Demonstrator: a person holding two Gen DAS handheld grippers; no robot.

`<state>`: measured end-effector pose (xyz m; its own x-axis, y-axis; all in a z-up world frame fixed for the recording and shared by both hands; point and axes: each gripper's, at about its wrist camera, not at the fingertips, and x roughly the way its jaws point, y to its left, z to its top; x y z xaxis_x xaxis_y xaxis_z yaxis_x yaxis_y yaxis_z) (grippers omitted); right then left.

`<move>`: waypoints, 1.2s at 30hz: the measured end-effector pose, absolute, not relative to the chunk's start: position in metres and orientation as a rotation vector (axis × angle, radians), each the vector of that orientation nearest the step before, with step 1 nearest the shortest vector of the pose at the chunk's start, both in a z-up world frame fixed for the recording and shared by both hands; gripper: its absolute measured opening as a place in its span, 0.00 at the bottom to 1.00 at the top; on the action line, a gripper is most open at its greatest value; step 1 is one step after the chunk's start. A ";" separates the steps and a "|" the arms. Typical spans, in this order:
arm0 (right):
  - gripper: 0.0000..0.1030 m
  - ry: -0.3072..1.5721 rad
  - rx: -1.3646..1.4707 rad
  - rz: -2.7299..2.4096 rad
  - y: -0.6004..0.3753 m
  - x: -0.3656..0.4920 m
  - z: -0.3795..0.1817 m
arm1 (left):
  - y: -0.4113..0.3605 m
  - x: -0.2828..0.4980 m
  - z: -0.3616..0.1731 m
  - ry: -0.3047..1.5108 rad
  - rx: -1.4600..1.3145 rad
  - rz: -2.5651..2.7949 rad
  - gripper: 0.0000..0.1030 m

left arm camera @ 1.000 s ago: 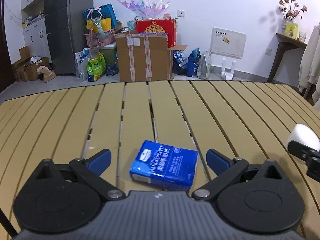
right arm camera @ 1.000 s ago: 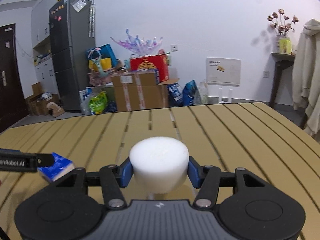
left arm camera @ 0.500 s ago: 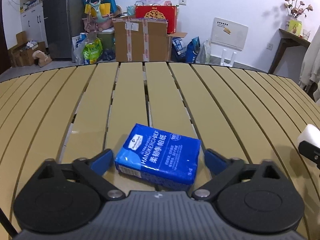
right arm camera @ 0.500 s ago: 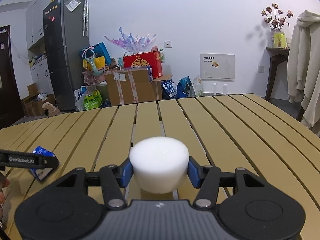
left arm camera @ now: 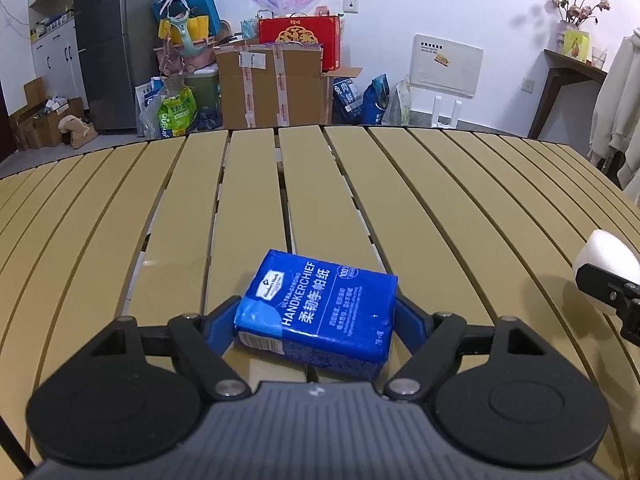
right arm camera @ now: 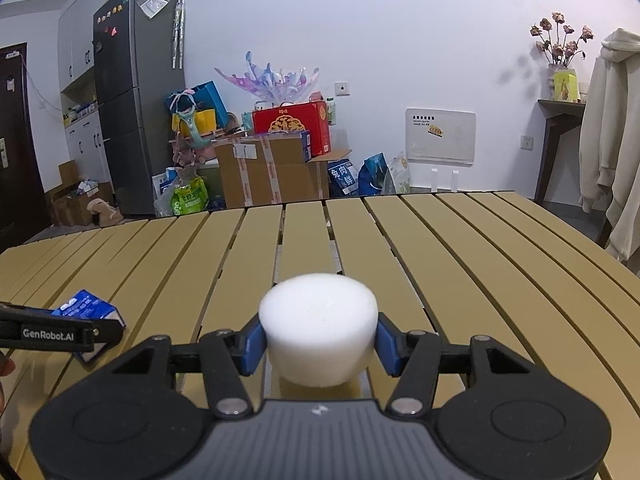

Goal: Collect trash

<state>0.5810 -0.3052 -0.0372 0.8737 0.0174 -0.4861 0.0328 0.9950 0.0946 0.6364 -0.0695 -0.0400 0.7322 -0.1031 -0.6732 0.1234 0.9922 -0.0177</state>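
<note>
- The slatted tan table (left arm camera: 256, 208) filled the lower half of both views, its boards fanning away toward the room's far wall.
- A dark grey fridge (right arm camera: 138, 120) stood against that wall at about ten o'clock in the right wrist view.
- A taped cardboard box (left arm camera: 272, 84) sat on the floor past the table's far edge at twelve o'clock, with a red gift box (left arm camera: 300, 38) just behind and above it.
- The left gripper (left arm camera: 316, 320) pointed down at the table; its jaws were closing, and the blue pads sat against both short sides of the blue tissue pack (left arm camera: 320, 312).
- That pack lay flat on the boards, printed face up, at six o'clock in the left wrist view and at about eight o'clock in the right wrist view, partly behind the other tool's finger.
- The right gripper (right arm camera: 318, 340) was clamped on a white foam cylinder (right arm camera: 318, 328), its blue pads pressing on opposite sides, the jaws only partly apart.
- The cylinder stood upright between the pads, low over the table; whether it touched the boards could not be told.
</note>
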 end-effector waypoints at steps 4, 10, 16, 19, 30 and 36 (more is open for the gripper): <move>0.53 0.514 0.104 -0.004 -0.303 0.576 -0.034 | -0.069 0.629 -0.034 0.732 0.038 -0.120 0.77; 0.53 0.506 0.112 0.011 -0.299 0.560 -0.025 | -0.069 0.609 -0.019 0.717 0.045 -0.110 0.77; 0.53 0.494 0.116 0.033 -0.297 0.539 -0.008 | -0.067 0.578 0.001 0.691 0.039 -0.104 0.77; 0.53 0.486 0.110 0.043 -0.294 0.525 0.002 | -0.065 0.560 0.010 0.680 0.032 -0.101 0.77; 0.53 0.449 0.113 0.080 -0.282 0.457 0.036 | -0.051 0.481 0.044 0.631 0.024 -0.082 0.77; 0.53 0.433 0.102 0.111 -0.274 0.411 0.050 | -0.043 0.428 0.057 0.617 0.021 -0.069 0.77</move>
